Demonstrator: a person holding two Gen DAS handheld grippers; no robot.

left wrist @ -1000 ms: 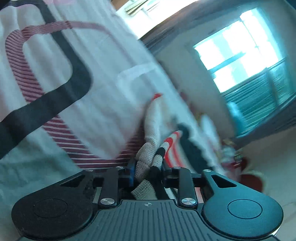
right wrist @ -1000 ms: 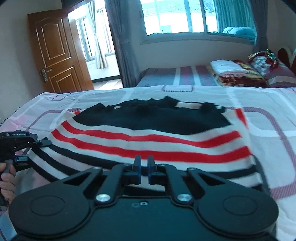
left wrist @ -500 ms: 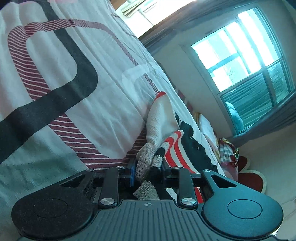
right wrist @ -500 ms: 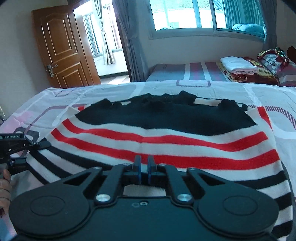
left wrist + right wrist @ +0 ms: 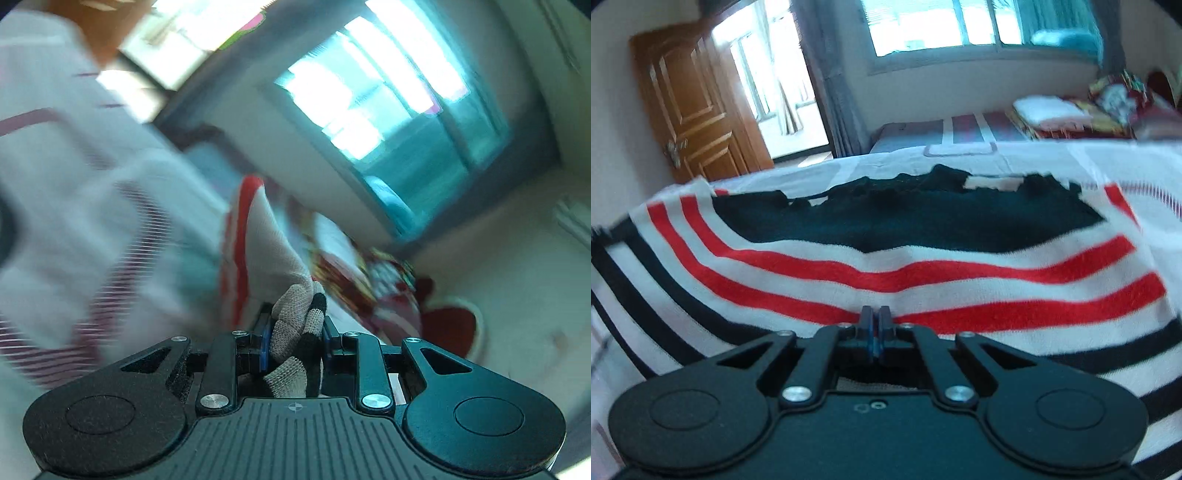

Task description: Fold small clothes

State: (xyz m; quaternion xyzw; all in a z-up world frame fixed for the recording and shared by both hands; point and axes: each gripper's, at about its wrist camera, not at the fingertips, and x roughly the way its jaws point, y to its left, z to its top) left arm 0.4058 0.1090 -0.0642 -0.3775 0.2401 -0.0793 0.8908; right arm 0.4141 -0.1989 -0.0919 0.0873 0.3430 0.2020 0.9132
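Clearly one garment is in play: a knitted striped sweater (image 5: 886, 266), spread across the bed (image 5: 1052, 155) with its long axis running left to right and its black top edge at the far side. Its near hem faces the right wrist camera. The knit carries a broad black panel at the far end, then two red bands on white, then two or more narrower black stripes toward the near hem; the weave looks soft and slightly fuzzy.

Right tool (image 5: 874, 325): its two black fingers are pressed together on the sweater's near hem, in the middle of its width, pinching a fold of white and red knit.

Left tool (image 5: 295, 339): its fingers are closed on a bunched corner of the same sweater (image 5: 291, 314), where ribbed grey-white and black knit crumples between blue pads. From there the cloth rises in a taut ridge away from the tool, a red stripe along its far edge. That view is badly smeared, so the sheet pattern there is probably maroon stripes on white.

Beyond the bed stand one brown panelled wooden door (image 5: 690, 107), grey curtains (image 5: 831, 92) and a bright window (image 5: 960, 26). Folded bedding (image 5: 1052, 109) lies on a second bed at far right.
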